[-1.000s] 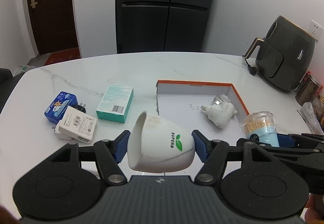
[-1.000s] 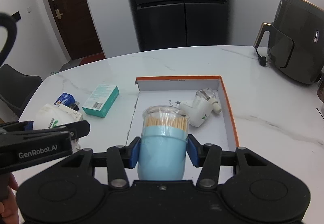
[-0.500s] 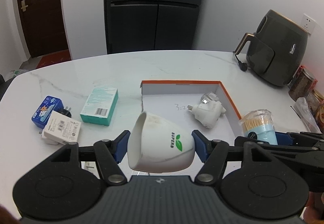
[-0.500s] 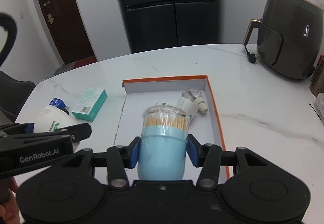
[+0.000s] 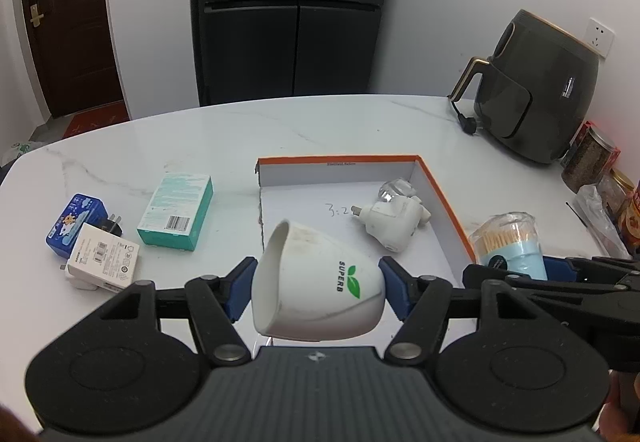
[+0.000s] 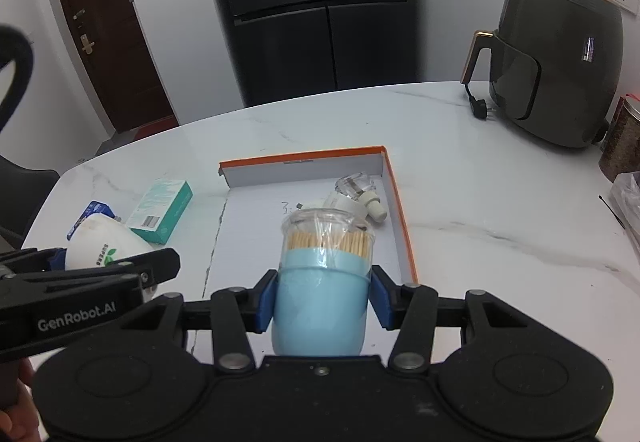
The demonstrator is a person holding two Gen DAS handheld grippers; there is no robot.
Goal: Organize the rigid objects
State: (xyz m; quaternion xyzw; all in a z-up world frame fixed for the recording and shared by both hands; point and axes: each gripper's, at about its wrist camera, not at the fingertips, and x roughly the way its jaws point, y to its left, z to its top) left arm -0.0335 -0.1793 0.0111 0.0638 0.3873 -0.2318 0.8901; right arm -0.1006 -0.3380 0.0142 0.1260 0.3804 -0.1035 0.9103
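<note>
- My left tool (image 5: 318, 288) grips the white cup (image 5: 316, 290), tilted, between its pads above the surface (image 5: 224, 138).
- My right tool (image 6: 322, 300) clamps the blue toothpick jar (image 6: 322, 282) upright, near the orange-rimmed tray (image 6: 404, 226).

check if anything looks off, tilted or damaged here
The white cup in the left gripper is held tipped on its side, mouth facing left, with brownish smudges inside. The orange-edged box lid has no left wall, and its edge there looks torn. The toothpick jar sits upright in the right gripper.
</note>
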